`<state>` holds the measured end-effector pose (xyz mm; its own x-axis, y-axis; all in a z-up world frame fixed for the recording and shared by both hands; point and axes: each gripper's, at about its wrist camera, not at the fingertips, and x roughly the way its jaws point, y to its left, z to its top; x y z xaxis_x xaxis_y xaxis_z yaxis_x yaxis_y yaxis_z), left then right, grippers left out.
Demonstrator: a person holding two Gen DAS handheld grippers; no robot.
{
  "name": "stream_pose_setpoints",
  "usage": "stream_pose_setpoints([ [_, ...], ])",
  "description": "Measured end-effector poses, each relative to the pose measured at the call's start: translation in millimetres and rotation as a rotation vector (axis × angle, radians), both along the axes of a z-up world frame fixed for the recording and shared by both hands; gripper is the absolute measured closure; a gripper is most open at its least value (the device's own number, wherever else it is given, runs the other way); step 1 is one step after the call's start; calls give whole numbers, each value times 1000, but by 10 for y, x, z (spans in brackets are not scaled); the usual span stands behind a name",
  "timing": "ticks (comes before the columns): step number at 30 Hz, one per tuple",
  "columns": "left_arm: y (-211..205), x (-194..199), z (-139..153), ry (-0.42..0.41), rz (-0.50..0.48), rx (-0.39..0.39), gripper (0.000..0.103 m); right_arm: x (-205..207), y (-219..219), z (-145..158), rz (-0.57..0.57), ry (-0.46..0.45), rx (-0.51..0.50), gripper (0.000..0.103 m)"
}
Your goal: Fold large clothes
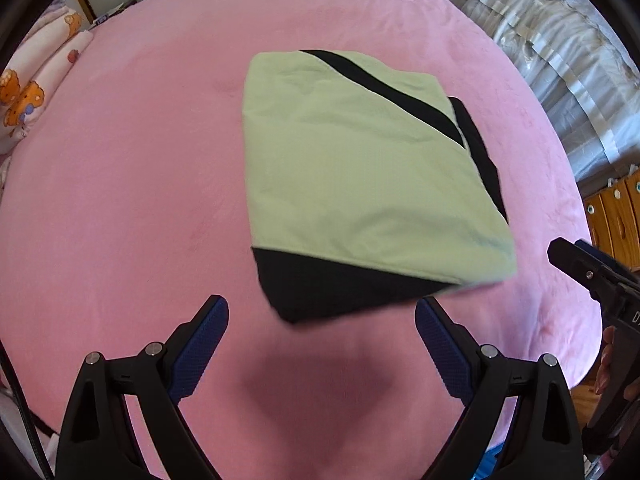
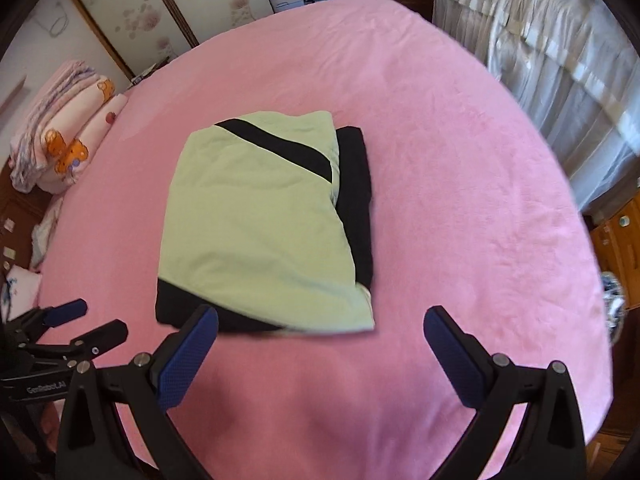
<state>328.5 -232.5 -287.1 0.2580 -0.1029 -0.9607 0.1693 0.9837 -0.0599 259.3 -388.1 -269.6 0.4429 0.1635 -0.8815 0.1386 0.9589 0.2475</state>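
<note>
Folded garment (image 1: 360,184) lies dead ahead, long axis away from us; left gripper (image 1: 322,316) and right gripper (image 2: 320,328) both released, right nearer.

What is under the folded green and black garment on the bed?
The folded garment lies flat on the pink bed cover, which shows all around it. Black layers peek out along its right and near edges. Anything tucked inside the folds is covered. Both grippers are open and off it.

Folded pale-green and black garment (image 2: 260,216), flat on pink bed (image 2: 440,160)
</note>
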Motion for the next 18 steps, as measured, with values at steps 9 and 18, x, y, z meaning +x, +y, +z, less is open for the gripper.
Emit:
stream_pose_setpoints([
  [9, 229, 656, -709, 39, 88, -51, 9, 692, -332, -903, -58, 74, 197, 2],
  [18, 572, 1042, -1173, 122, 171, -325, 9, 1036, -402, -1249, -34, 99, 312, 13],
])
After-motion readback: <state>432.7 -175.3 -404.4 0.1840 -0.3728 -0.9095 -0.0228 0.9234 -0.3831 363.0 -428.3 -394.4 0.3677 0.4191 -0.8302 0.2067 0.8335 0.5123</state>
